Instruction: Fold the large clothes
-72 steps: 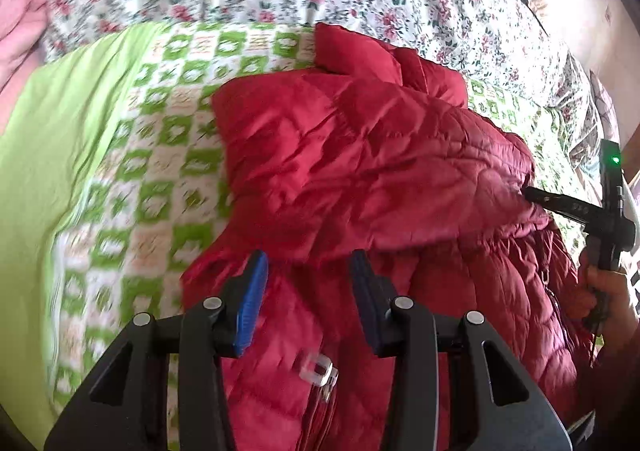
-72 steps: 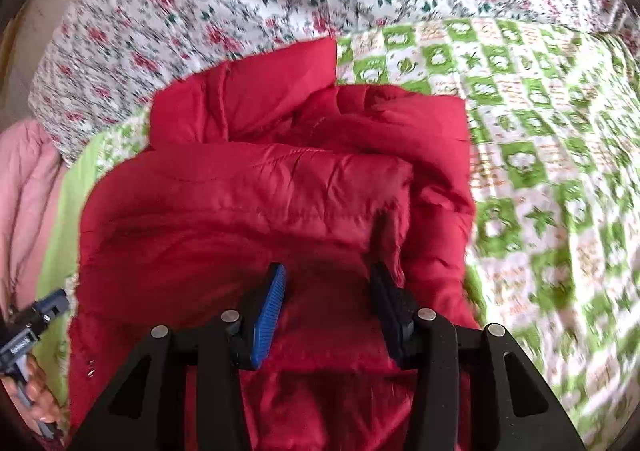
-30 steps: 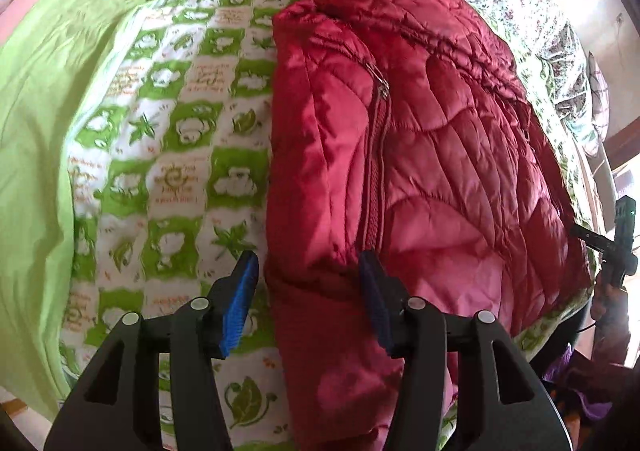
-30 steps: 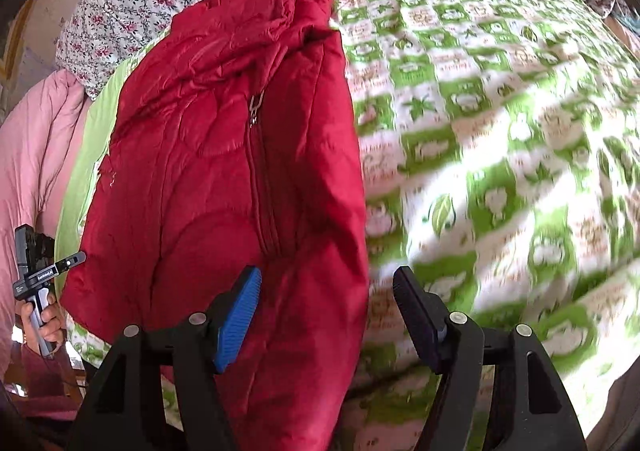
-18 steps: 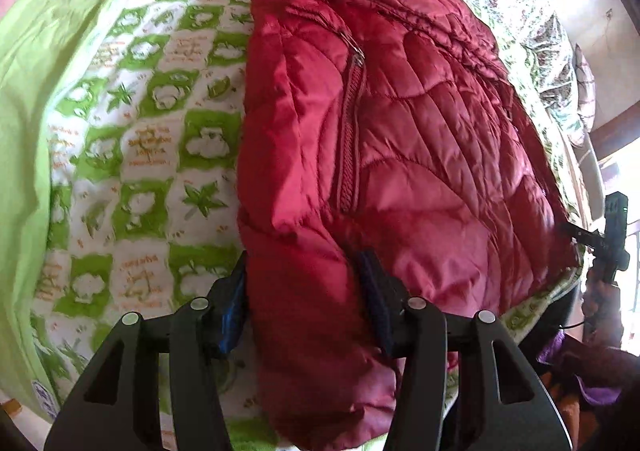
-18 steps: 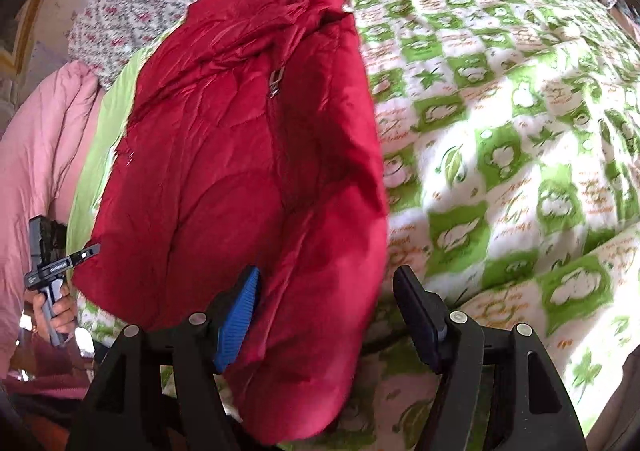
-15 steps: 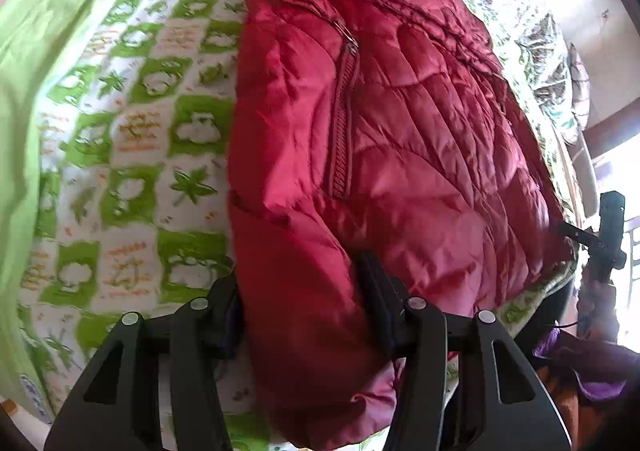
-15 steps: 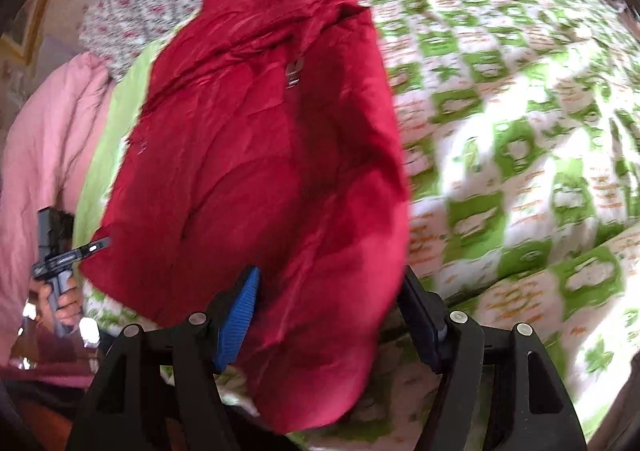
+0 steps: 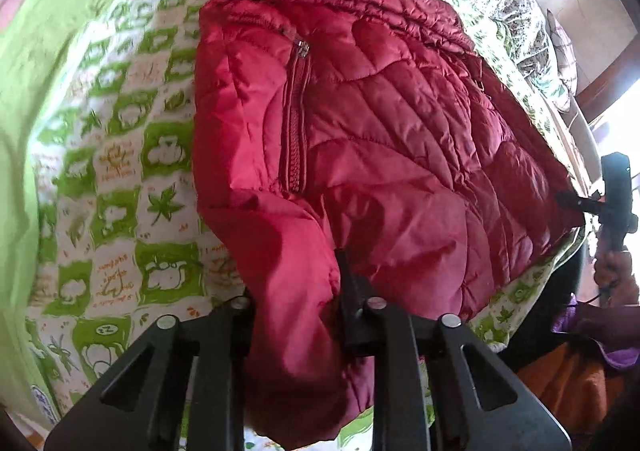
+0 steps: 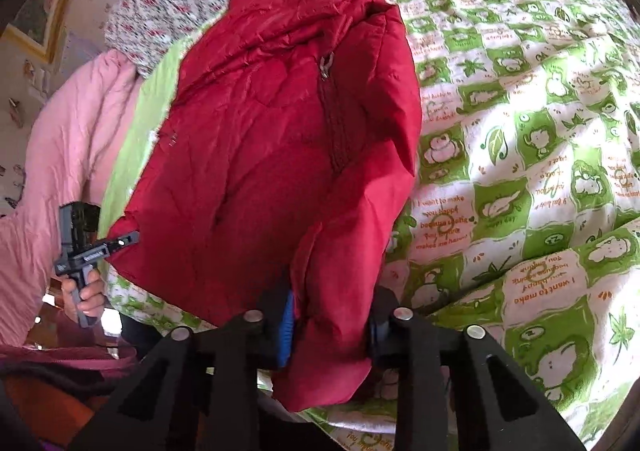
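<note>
Two fisheye wrist views, each looking steeply down along its own black fingers, close over the near edge of the bed. Left view angled rightward across the red jacket (image 9: 400, 155), right gripper (image 9: 568, 201) at its far right edge. Right view angled leftward over that same jacket, left gripper (image 10: 128, 239) at left. Shared: jacket and green checked bedspread (image 10: 520, 171).

red jacket (image 9: 384, 155) hem hiding left gripper (image 9: 296, 287) pads, bedspread (image 9: 120, 123) blurred

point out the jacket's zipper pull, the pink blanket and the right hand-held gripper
zipper pull (image 10: 326, 65), right wrist view, on the metal tab.
pink blanket (image 10: 68, 147), right wrist view, on its bare middle.
right hand-held gripper (image 10: 330, 315), right wrist view, midway between fingertips shut on the red jacket (image 10: 256, 155).
</note>
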A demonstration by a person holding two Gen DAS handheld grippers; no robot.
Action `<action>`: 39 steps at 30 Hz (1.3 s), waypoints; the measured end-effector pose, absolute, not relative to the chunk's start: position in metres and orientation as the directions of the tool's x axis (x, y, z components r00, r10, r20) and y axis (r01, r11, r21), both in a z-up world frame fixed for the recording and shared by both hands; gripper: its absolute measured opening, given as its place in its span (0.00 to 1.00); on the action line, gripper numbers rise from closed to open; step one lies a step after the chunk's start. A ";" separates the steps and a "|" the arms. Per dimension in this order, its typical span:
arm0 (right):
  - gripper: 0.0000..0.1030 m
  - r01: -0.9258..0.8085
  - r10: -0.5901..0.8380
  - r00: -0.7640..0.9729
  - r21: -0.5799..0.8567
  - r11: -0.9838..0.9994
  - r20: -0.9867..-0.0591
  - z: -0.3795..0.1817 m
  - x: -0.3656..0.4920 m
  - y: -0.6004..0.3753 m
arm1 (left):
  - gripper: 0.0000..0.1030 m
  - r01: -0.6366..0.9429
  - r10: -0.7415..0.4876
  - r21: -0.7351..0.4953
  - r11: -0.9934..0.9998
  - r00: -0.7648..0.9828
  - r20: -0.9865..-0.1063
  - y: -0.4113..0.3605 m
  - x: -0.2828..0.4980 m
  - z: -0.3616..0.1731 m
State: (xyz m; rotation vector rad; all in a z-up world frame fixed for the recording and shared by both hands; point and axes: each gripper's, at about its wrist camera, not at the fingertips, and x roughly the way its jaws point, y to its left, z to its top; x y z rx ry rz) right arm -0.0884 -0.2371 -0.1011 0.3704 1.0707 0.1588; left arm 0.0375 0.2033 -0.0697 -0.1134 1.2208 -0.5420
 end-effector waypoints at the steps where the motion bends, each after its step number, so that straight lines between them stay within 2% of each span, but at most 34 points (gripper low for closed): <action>1: 0.24 0.049 0.312 0.484 0.381 0.923 -0.818 -0.100 -0.090 -0.238 | 0.16 0.334 -0.454 -0.364 0.869 0.249 -0.856 0.204 0.037 -0.066; 8: 0.21 0.018 0.362 0.536 0.439 0.898 -0.763 -0.084 -0.091 -0.238 | 0.14 0.326 -0.499 -0.399 0.857 0.335 -0.799 0.213 0.036 -0.034; 18: 0.20 -0.045 0.425 0.644 0.523 0.851 -0.636 -0.044 -0.084 -0.245 | 0.13 0.318 -0.543 -0.440 0.839 0.452 -0.708 0.221 0.053 0.016; 30: 0.20 -0.085 0.408 0.784 0.570 0.817 -0.467 0.010 -0.035 -0.272 | 0.13 0.305 -0.554 -0.474 0.826 0.593 -0.584 0.222 0.118 0.073; 39: 0.20 -0.070 0.363 0.834 0.573 0.817 -0.415 0.036 0.030 -0.292 | 0.14 0.269 -0.524 -0.470 0.841 0.621 -0.582 0.209 0.185 0.091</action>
